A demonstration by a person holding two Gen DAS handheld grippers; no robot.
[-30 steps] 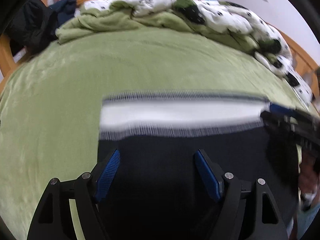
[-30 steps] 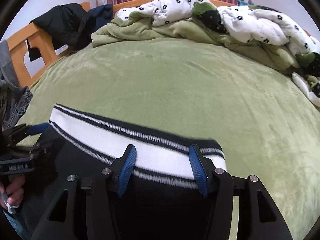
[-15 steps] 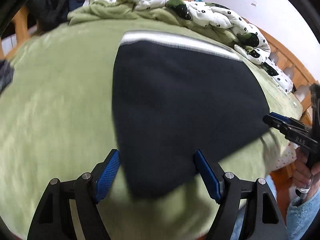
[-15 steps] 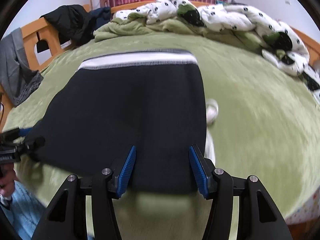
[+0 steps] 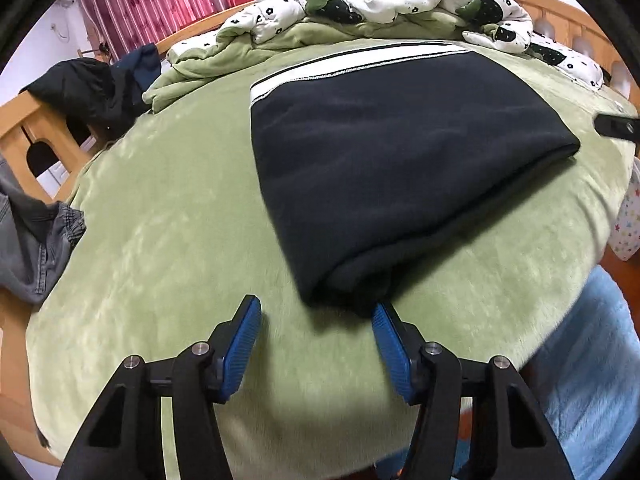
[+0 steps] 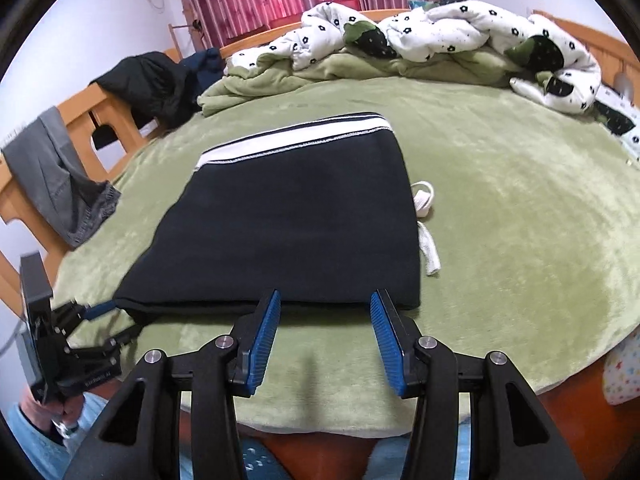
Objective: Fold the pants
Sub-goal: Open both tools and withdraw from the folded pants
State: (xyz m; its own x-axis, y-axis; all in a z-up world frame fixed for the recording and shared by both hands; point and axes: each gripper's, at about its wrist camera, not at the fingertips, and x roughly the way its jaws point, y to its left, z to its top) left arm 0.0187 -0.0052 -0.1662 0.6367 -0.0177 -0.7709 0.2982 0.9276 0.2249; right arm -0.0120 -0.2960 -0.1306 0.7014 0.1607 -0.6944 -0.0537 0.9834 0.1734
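The dark pants (image 5: 400, 168) lie folded flat on the green bed cover (image 5: 168, 240), with the white striped waistband (image 5: 360, 60) at the far end. My left gripper (image 5: 316, 312) hovers at the near folded corner. Its jaws are closing, and the cloth only brushes the right fingertip. In the right wrist view the pants (image 6: 288, 224) fill the middle. My right gripper (image 6: 326, 300) stands at their near edge, jaws closing, with the fold between the tips and the pads not pressing it. The left gripper (image 6: 116, 320) shows at the pants' near left corner. A white drawstring (image 6: 426, 240) pokes out on the right.
A rumpled white flowered quilt (image 6: 440, 36) and a green blanket (image 6: 280, 80) are heaped at the far end. A black jacket (image 6: 152, 84) and grey jeans (image 6: 60, 176) hang on the wooden bed rail (image 6: 80, 108) at left. The person's light blue legs (image 5: 592, 360) stand at the near edge.
Both grippers drew back from the waistband to the near fold of the pants. The waistband now lies far away, the pants lie flat, and both pairs of jaws stand narrower.
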